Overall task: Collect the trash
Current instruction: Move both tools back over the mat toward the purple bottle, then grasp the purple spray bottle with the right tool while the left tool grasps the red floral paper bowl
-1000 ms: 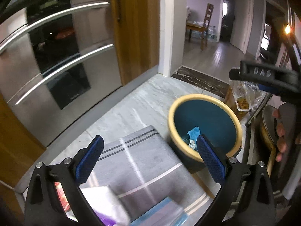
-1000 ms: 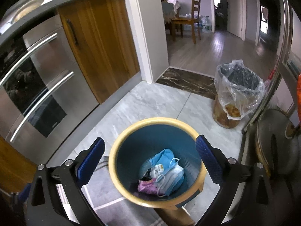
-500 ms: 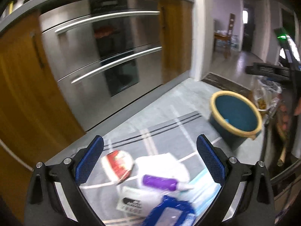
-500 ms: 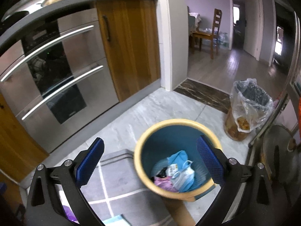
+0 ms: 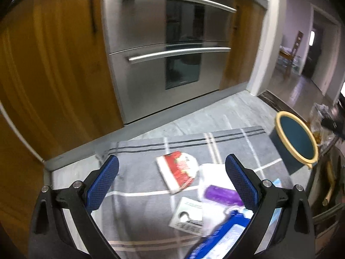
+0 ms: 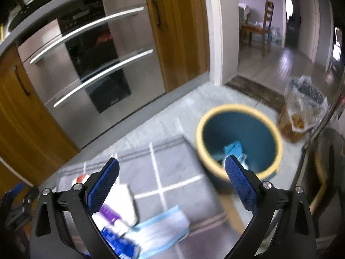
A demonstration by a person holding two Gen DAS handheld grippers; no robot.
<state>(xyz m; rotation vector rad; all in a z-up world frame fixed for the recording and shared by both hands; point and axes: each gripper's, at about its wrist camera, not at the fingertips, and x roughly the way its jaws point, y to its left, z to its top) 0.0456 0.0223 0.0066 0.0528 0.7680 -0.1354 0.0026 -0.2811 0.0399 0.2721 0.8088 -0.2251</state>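
Several pieces of trash lie on a grey striped rug: a red and white packet, a purple tube, a white card, a blue packet and a light blue face mask. A blue bin with a yellow rim stands at the rug's right end and holds some trash; it also shows in the left wrist view. My left gripper is open and empty above the packets. My right gripper is open and empty above the rug, left of the bin.
A steel double oven and wooden cupboard doors stand behind the rug. A small bin with a clear liner stands right of the blue bin. A doorway leads to a room with a wooden chair.
Both grippers have swung left, away from the bin and over the rug. The trash on the rug has come into view under the left gripper. Both stay open and empty.
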